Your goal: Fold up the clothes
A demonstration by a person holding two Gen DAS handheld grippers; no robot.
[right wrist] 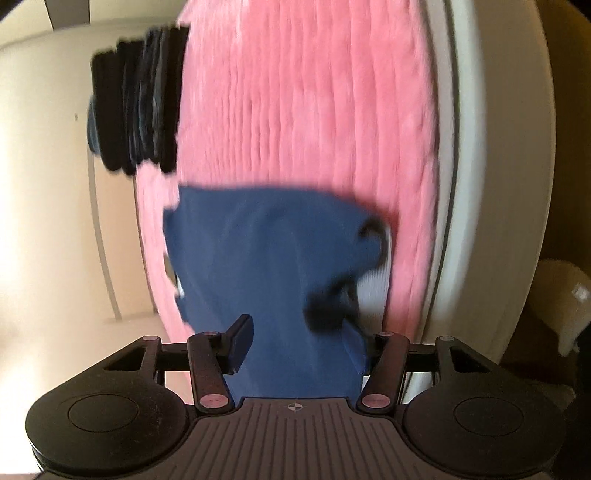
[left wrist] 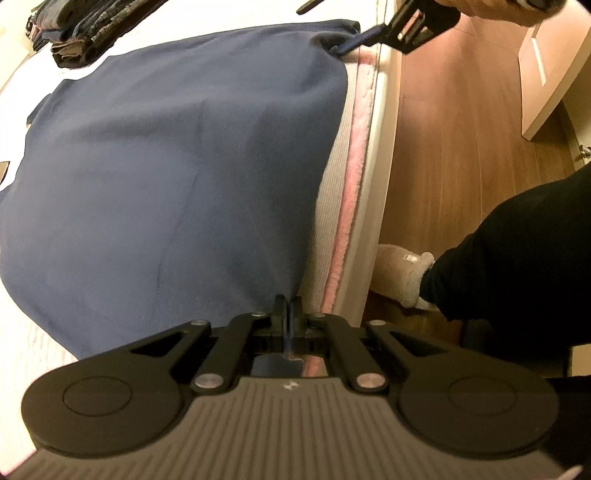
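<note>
A dark blue garment (left wrist: 166, 166) lies spread flat on the bed, reaching to the bed's right edge. My left gripper (left wrist: 288, 306) is shut on the garment's near right edge, with cloth pinched between the fingers. At the far right corner of the garment sits my right gripper (left wrist: 345, 46). In the right wrist view the right gripper (right wrist: 295, 343) stands open, its fingers wide apart, and the blue garment (right wrist: 266, 266) runs up between them, bunched at the right. That view is motion-blurred.
A stack of folded dark clothes (left wrist: 74, 29) (right wrist: 136, 103) sits at the bed's far side. A pink fleece cover (right wrist: 314, 110) lies under the garment. The white bed frame (left wrist: 376, 184) borders a wood floor (left wrist: 461, 147), where a slippered foot (left wrist: 402, 273) stands.
</note>
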